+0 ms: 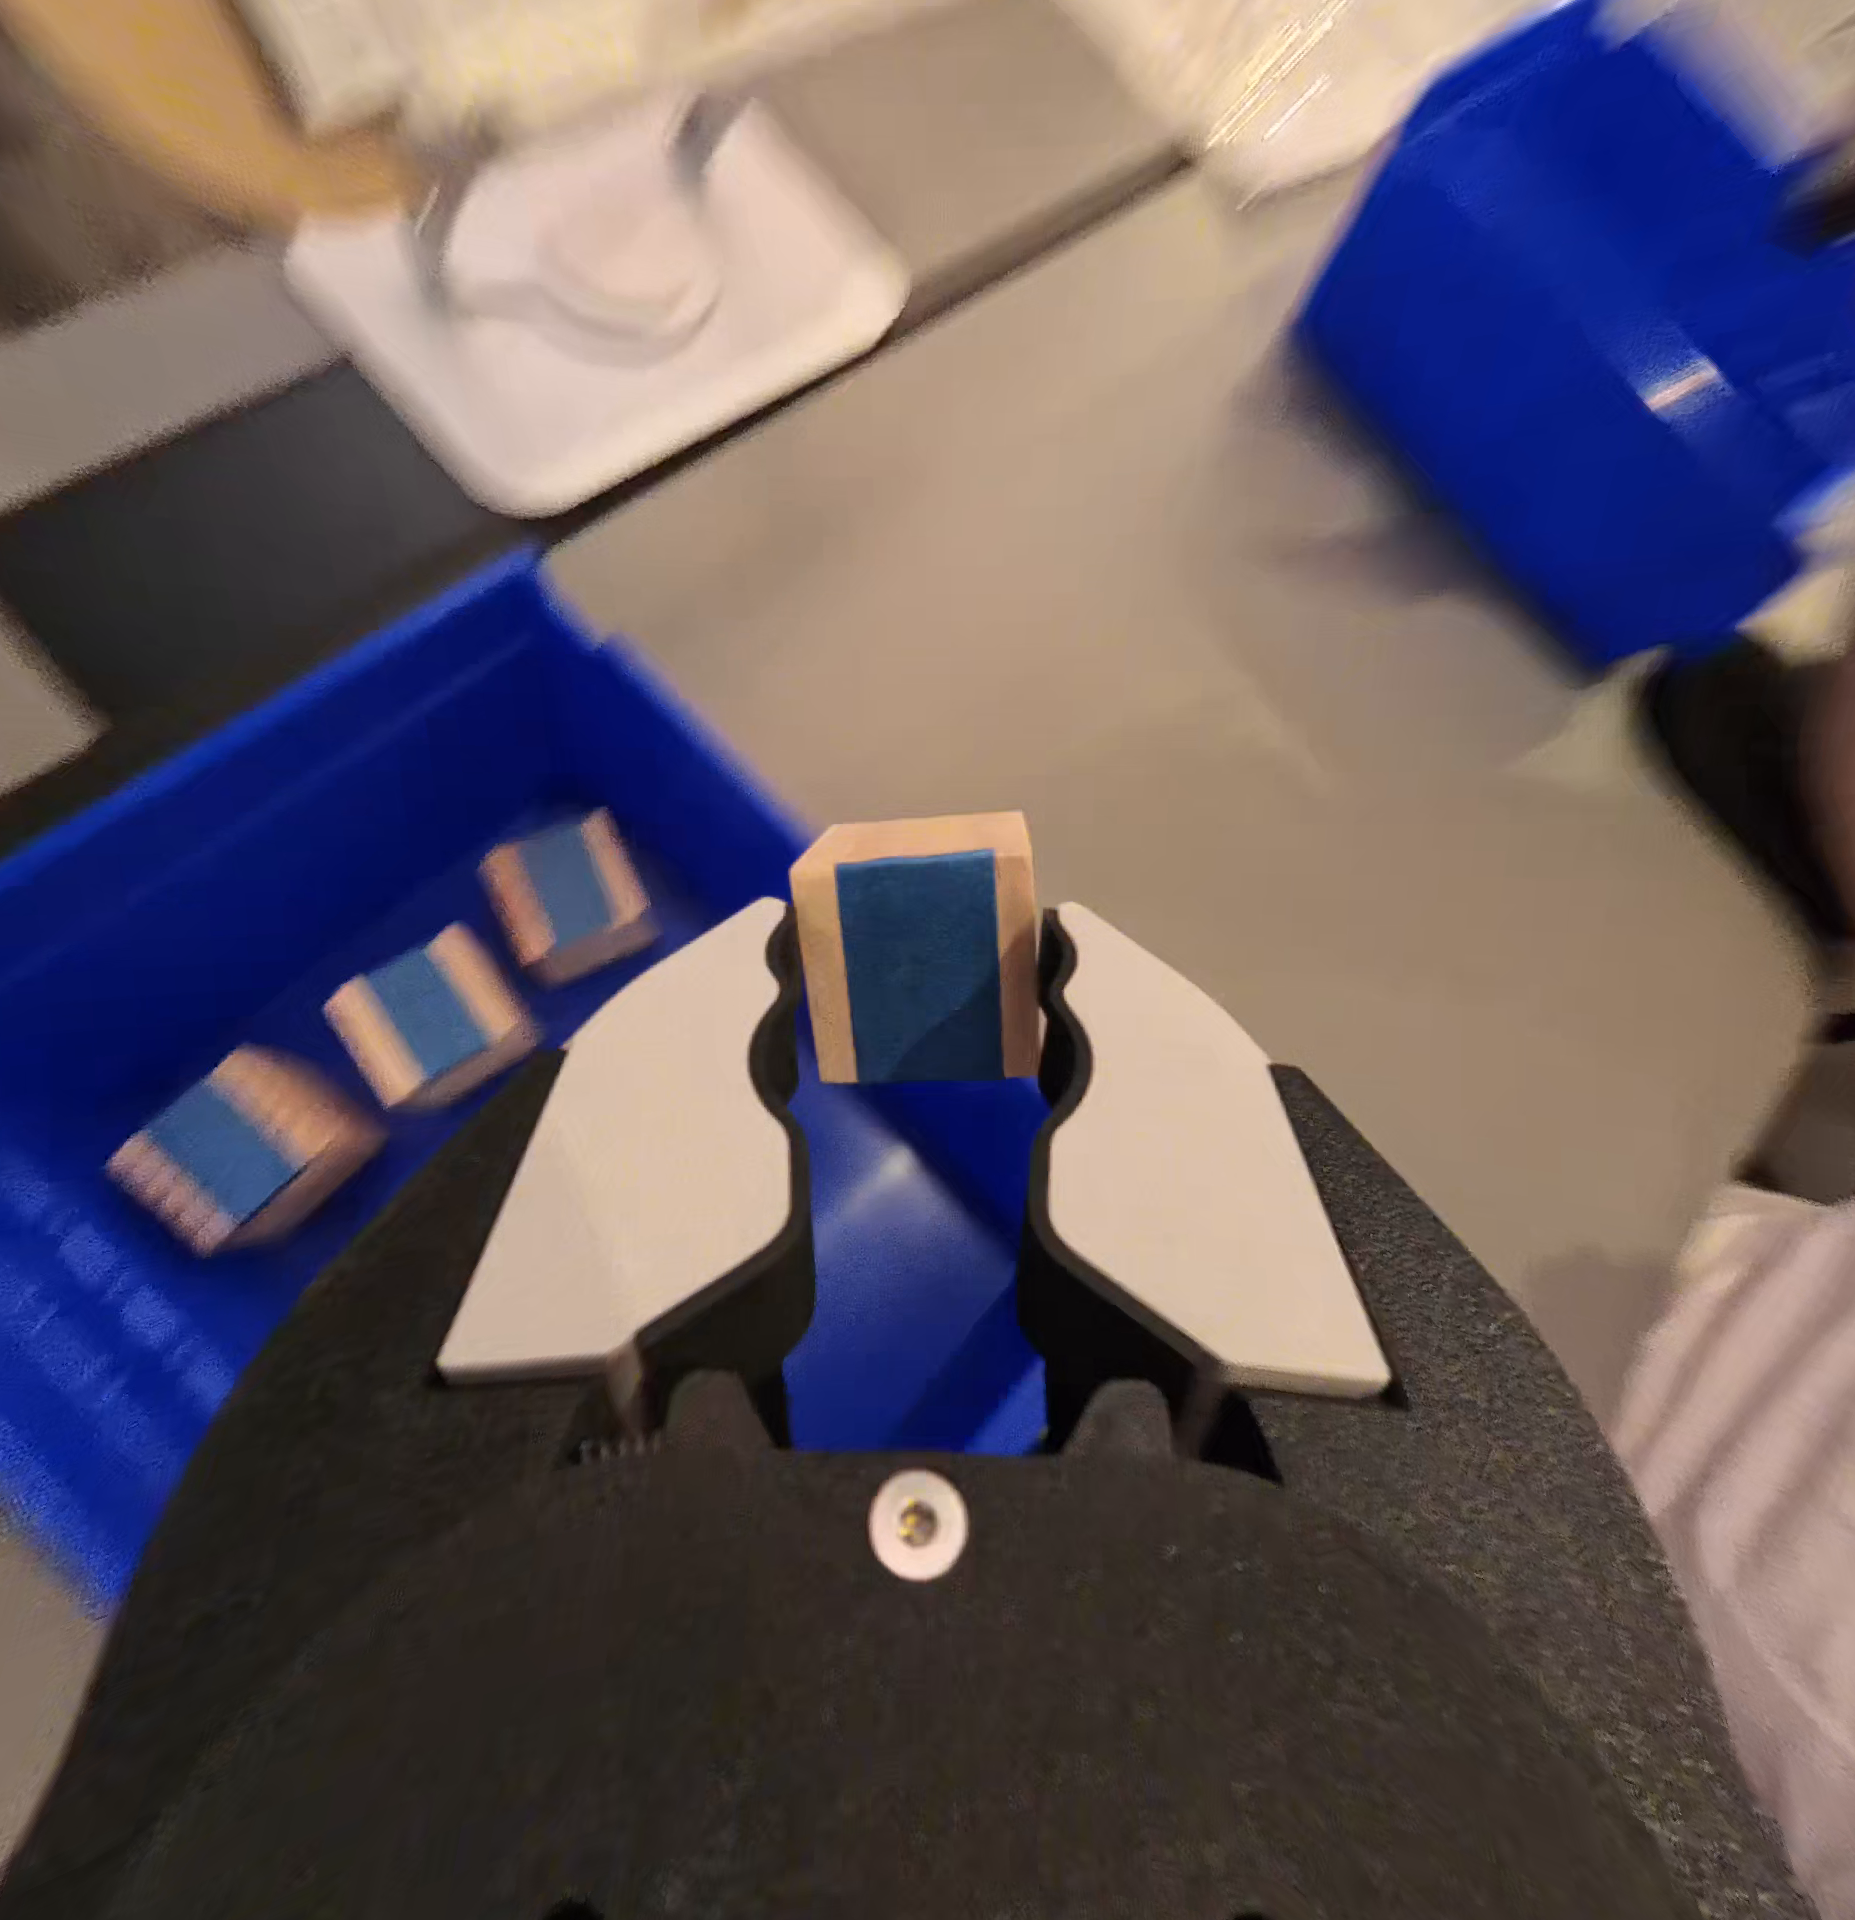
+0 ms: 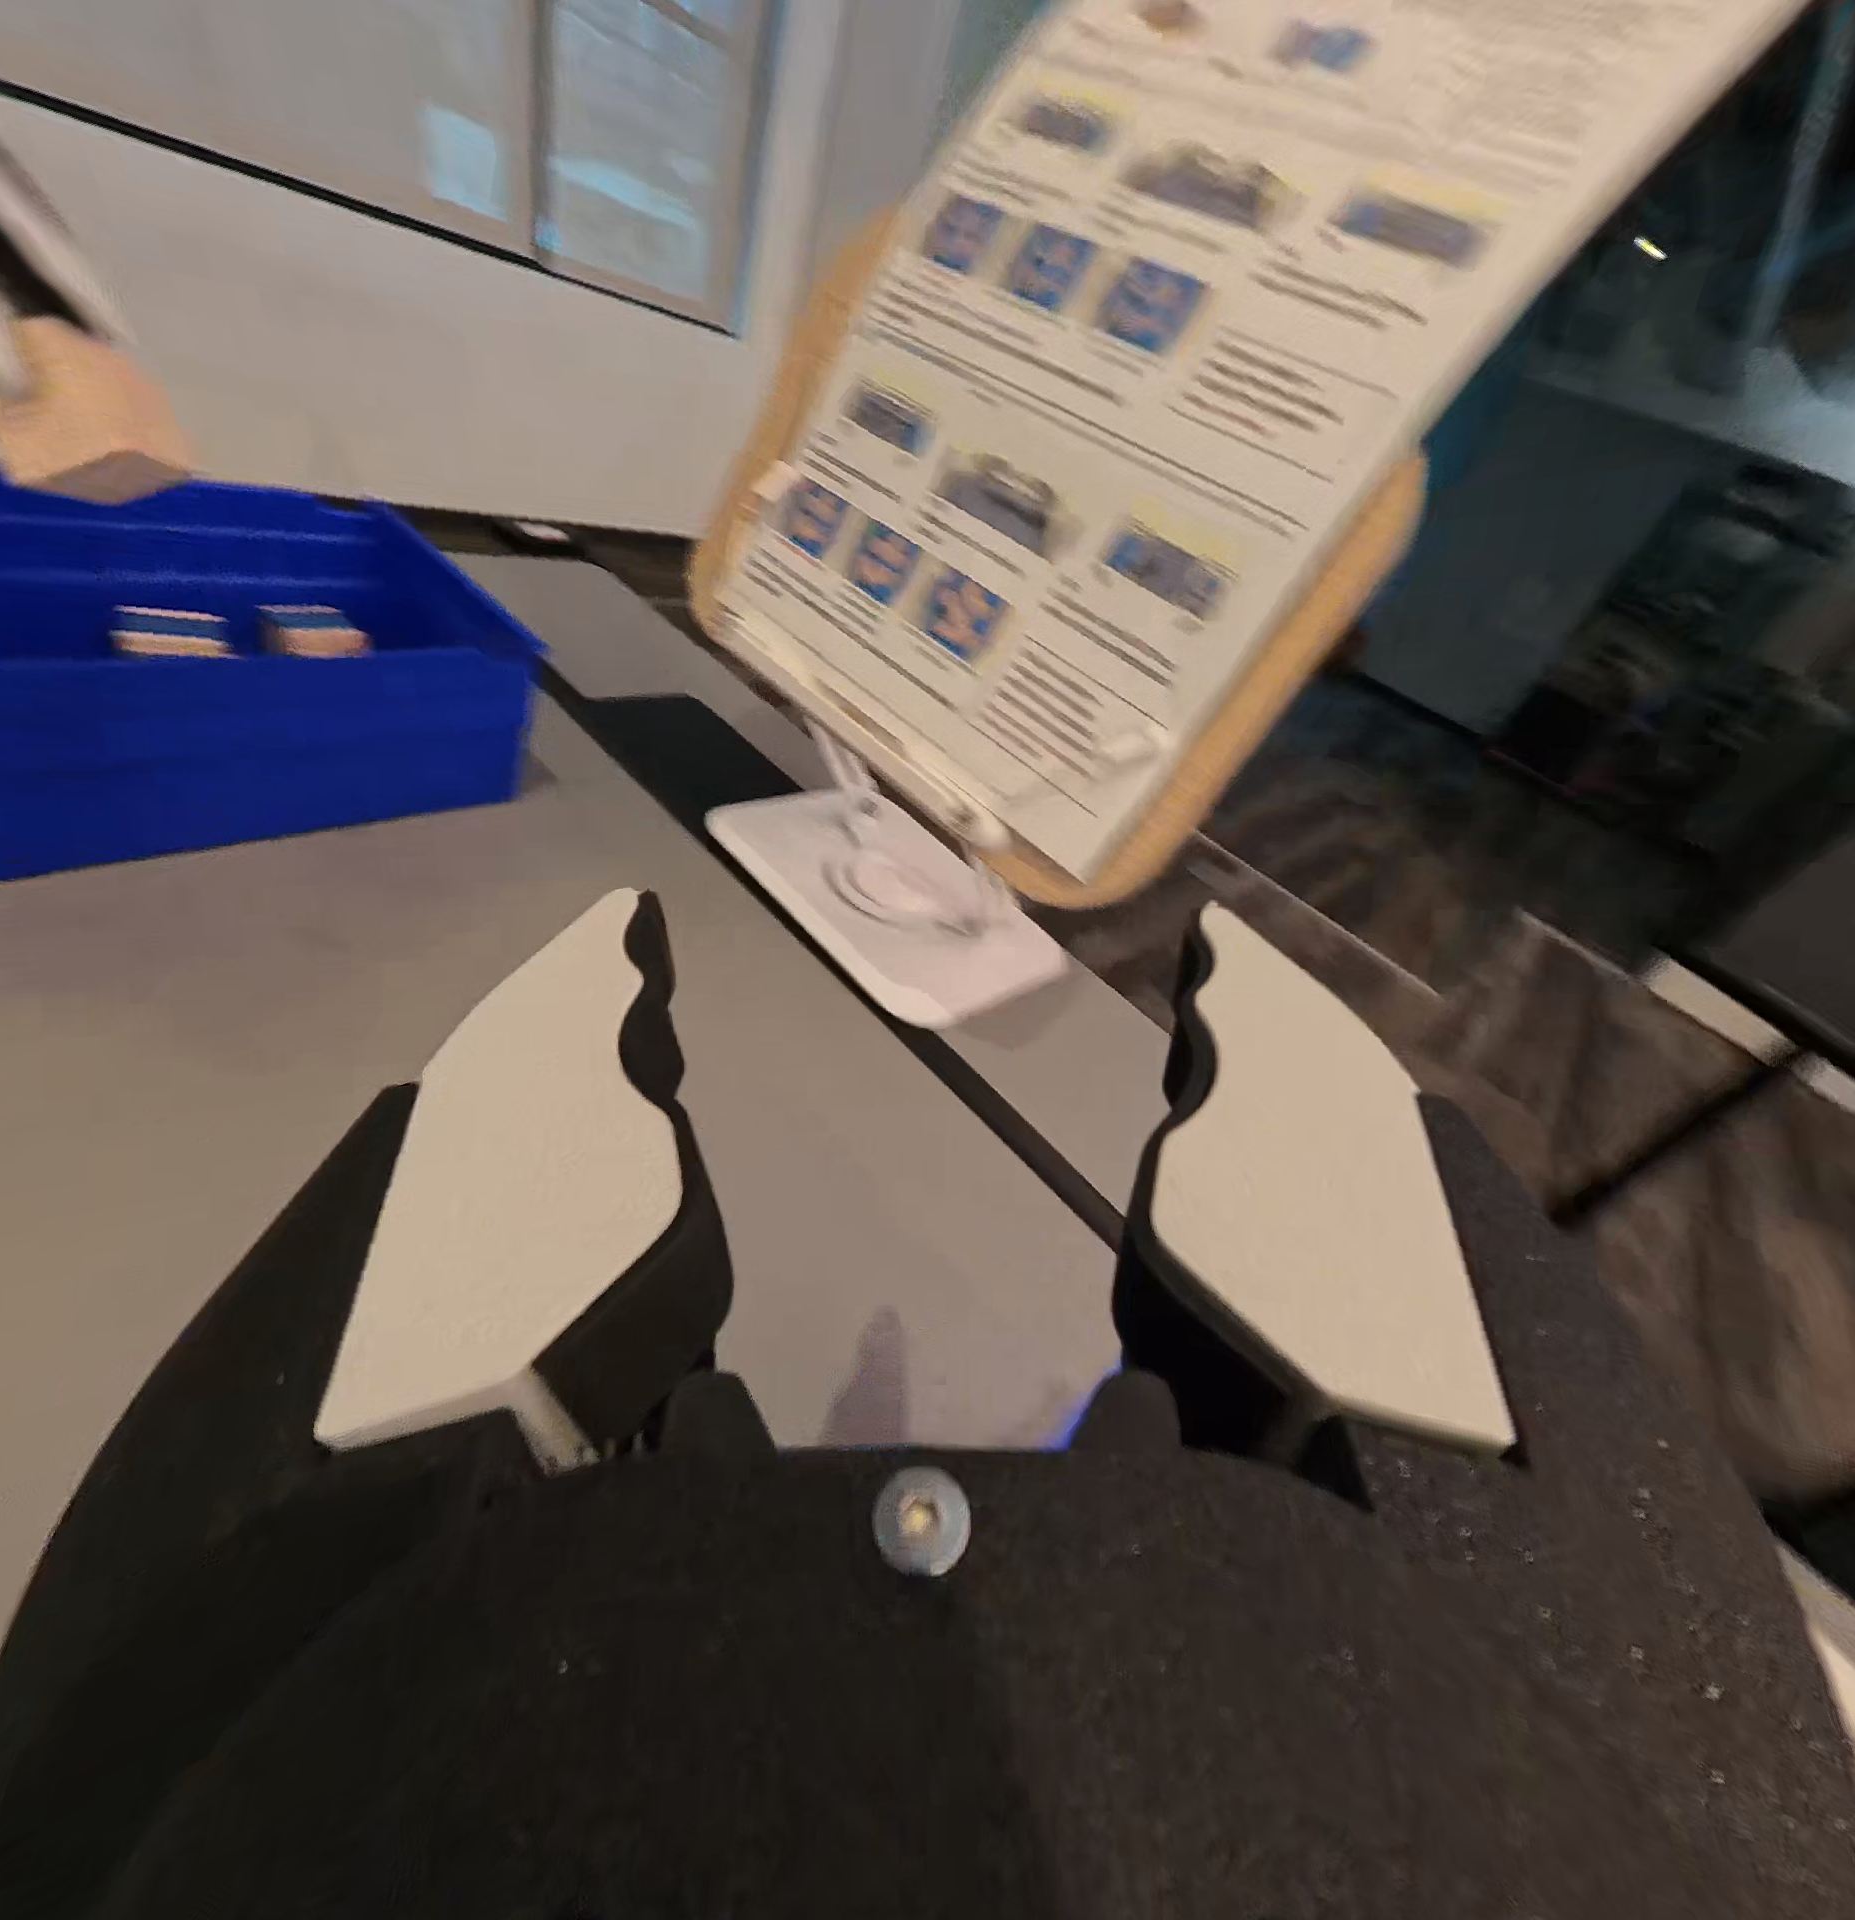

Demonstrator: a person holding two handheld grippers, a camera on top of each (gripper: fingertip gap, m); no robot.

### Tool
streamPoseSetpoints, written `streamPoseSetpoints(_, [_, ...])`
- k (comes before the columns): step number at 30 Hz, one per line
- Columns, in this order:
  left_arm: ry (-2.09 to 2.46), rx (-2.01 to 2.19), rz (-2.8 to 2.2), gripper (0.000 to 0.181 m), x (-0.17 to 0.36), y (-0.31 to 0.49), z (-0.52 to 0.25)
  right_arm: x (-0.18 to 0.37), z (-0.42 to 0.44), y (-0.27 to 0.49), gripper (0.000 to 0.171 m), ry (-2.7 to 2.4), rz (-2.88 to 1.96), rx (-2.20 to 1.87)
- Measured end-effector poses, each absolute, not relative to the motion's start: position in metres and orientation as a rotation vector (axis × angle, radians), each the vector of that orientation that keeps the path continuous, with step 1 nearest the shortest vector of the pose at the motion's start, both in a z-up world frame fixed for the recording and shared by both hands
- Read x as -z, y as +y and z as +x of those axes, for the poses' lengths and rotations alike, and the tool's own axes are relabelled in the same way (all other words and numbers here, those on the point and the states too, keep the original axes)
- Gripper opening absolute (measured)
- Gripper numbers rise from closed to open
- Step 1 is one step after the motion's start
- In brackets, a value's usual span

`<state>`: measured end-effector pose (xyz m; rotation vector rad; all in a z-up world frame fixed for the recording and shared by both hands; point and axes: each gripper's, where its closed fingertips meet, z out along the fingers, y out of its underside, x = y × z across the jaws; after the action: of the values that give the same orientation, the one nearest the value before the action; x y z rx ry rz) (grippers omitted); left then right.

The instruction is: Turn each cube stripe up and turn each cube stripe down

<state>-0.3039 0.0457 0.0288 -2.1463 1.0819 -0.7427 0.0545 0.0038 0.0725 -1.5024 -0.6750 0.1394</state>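
My left gripper (image 1: 915, 914) is shut on a wooden cube (image 1: 915, 961) whose blue stripe faces the camera; it holds the cube above the near right corner of a blue bin (image 1: 279, 748). Three more striped cubes lie in that bin, stripes up: one (image 1: 239, 1148), one (image 1: 426, 1023), one (image 1: 568, 896). My right gripper (image 2: 918, 925) is open and empty above the grey table (image 2: 227, 1039). The same bin (image 2: 237, 748) shows at the left of the right wrist view with two cubes (image 2: 237, 632) visible inside.
A second blue bin (image 1: 1588, 364) shows blurred at the upper right of the left wrist view. A white stand (image 2: 902, 914) holds a tilted instruction board (image 2: 1141, 436) at the table's far edge. A person's pale sleeve (image 1: 1775, 1455) is at the right.
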Motion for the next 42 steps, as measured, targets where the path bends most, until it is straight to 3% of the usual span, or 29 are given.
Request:
streamPoseSetpoints(4, [1.143,1.267,-1.819,0.044,-0.084,0.0,-0.253,-0.085,-0.046,-0.024,0.086,-0.884,-1.304,-0.275])
streamPoseSetpoints(11, [1.268,1.762,-1.7,0.043,-0.083,-0.051,-0.179,-0.082,-0.141,-0.067,0.079,-1.059,-1.07,-0.072])
streamPoseSetpoints(19, [1.269,1.877,-1.682,0.043,-0.079,-0.068,-0.155,-0.069,-0.155,-0.063,0.072,-1.045,-1.084,-0.027])
streamPoseSetpoints(23, [1.286,1.876,-1.688,0.043,-0.075,-0.073,-0.149,-0.062,-0.161,-0.065,0.06,-1.064,-1.068,-0.037])
streamPoseSetpoints(24, [1.297,1.884,-1.69,0.043,-0.074,-0.075,-0.148,-0.062,-0.161,-0.067,0.047,-1.069,-1.052,-0.029])
streamPoseSetpoints(30, [1.341,1.909,-1.656,0.044,-0.08,-0.083,-0.151,-0.07,-0.159,-0.074,0.046,-1.096,-1.023,-0.046])
streamPoseSetpoints(33, [1.293,1.822,-1.655,0.062,-0.086,-0.072,-0.157,-0.085,-0.139,-0.071,0.046,-1.099,-1.037,0.011])
streamPoseSetpoints(38, [1.262,1.639,-1.63,0.052,-0.099,-0.059,-0.177,-0.122,0.011,-0.033,0.046,-0.78,-1.48,0.09])
streamPoseSetpoints(42, [1.219,1.545,-1.659,0.043,-0.101,-0.051,-0.184,-0.041,0.179,-0.025,0.046,-0.224,-2.099,0.018])
